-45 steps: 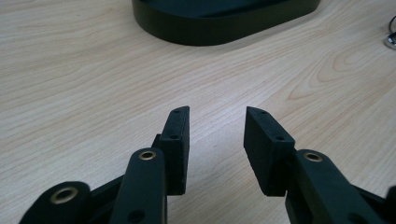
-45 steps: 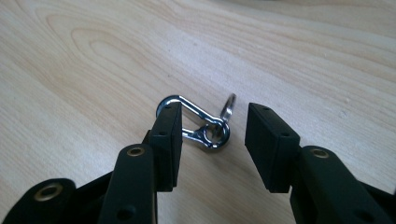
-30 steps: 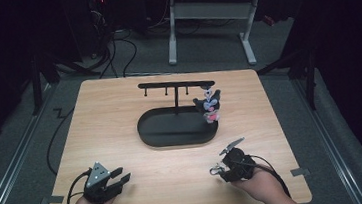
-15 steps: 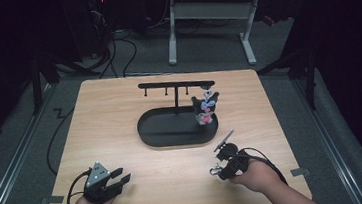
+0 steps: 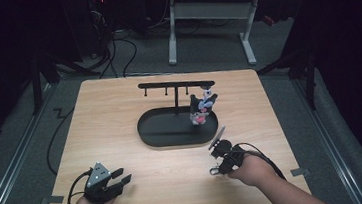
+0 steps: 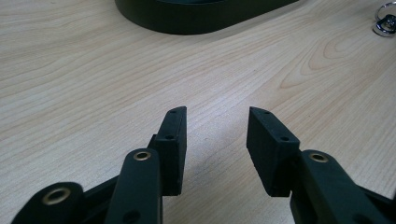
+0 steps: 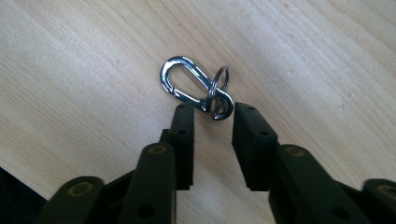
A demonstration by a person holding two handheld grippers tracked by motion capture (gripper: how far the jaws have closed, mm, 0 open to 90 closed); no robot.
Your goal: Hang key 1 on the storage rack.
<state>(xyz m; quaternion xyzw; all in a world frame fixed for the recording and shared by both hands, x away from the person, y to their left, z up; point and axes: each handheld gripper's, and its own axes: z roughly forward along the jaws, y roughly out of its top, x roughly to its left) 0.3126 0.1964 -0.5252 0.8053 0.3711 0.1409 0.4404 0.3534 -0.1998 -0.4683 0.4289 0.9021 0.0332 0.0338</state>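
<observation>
Table [image 5: 120, 118] evenly lit, surroundings dark; gripper views sharp, glare on carabiner [image 7: 187, 84]

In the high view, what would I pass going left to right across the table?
Left gripper → black oval tray → hanging character toy → right gripper.

Since a second ago we see the right gripper [image 5: 217, 169] tip forward and swing in toward the black oval tray [image 5: 148, 135], its grey plate now lifted toward the tray's near rim. Its parted jaws now point down at a silver carabiner clip [image 7: 187, 85] lying on the table [image 5: 176, 173], tips just beside the clip's key ring [image 7: 219, 100].
</observation>
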